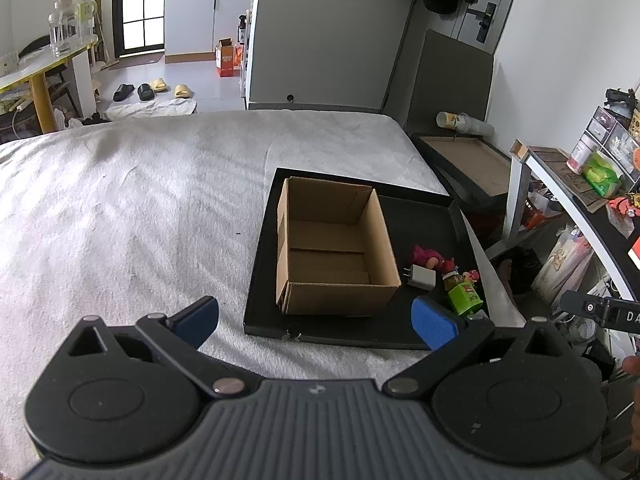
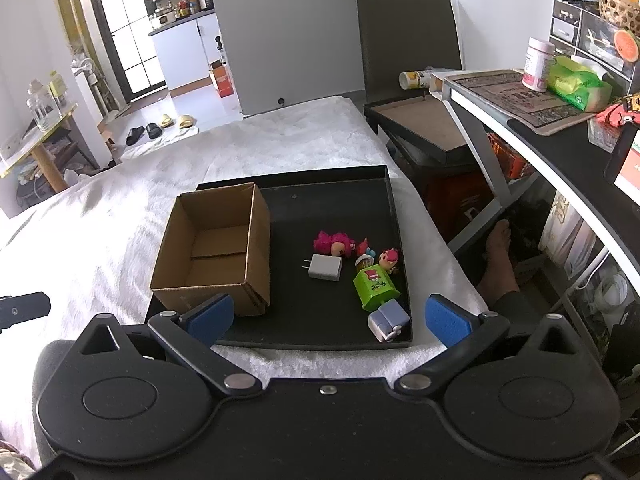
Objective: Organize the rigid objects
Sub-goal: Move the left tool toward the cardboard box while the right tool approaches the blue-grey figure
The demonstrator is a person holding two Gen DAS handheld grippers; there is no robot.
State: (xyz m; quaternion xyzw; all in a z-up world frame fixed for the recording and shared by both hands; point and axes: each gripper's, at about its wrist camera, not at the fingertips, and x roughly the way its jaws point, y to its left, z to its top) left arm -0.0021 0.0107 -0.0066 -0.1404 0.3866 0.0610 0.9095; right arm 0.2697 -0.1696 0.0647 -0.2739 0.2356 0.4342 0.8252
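Observation:
A black tray lies on the white bedcover, with an open, empty cardboard box at its left side. To the box's right lie a white charger plug, a pink plush figure, a green toy carton, a small red-haired figure and a pale blue-white toy. My right gripper hovers open over the tray's near edge. My left gripper is open too, in front of the box, with the charger and green carton to its right.
The tray sits near the bed's right edge. Beyond that edge stand a desk with a tissue pack and jar, another black tray on a stand, and a person's bare foot on the floor. White bedcover spreads left.

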